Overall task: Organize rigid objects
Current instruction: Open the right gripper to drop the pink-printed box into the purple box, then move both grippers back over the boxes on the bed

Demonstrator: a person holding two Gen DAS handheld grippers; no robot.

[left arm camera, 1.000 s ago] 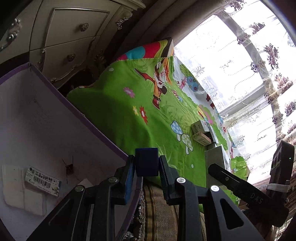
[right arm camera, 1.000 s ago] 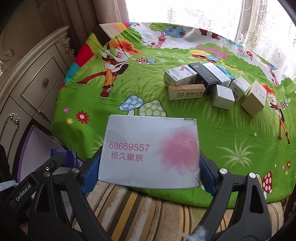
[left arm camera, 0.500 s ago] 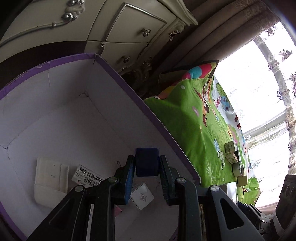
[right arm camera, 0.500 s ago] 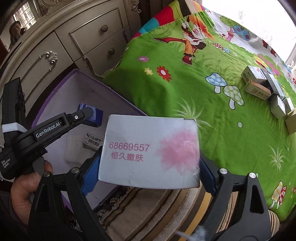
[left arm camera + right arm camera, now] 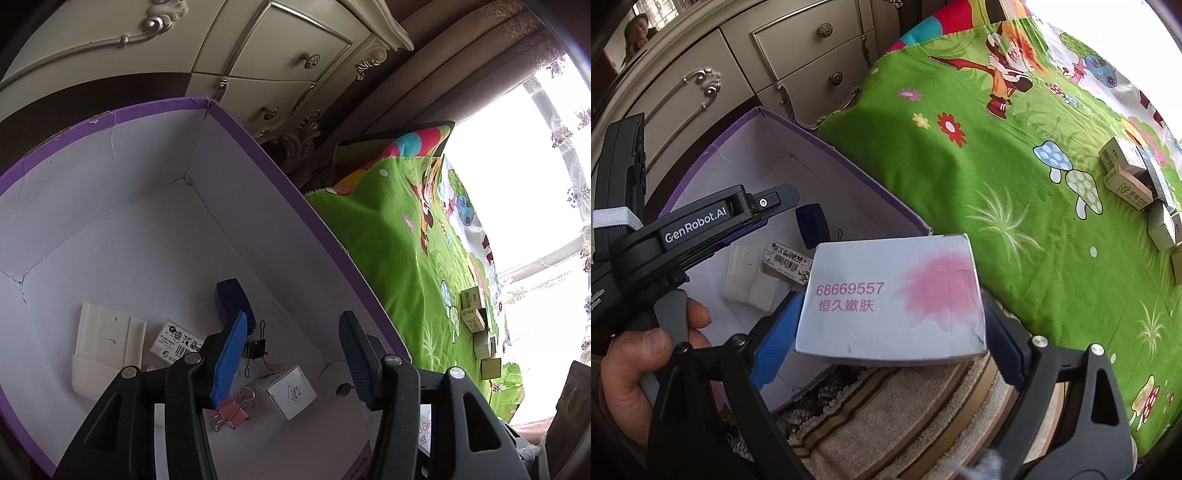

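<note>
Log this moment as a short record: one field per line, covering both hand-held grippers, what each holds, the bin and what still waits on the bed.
left hand-held gripper: over the purple bin, jaws just opened, nothing between them
dark blue box: lying inside the bin, free of the jaws
right hand-held gripper: shut on the white box with the pink print, beside the bin
purple bin: also holds a small white box, binder clips, a barcoded packet
green blanket: several small boxes waiting near its far edge
</note>
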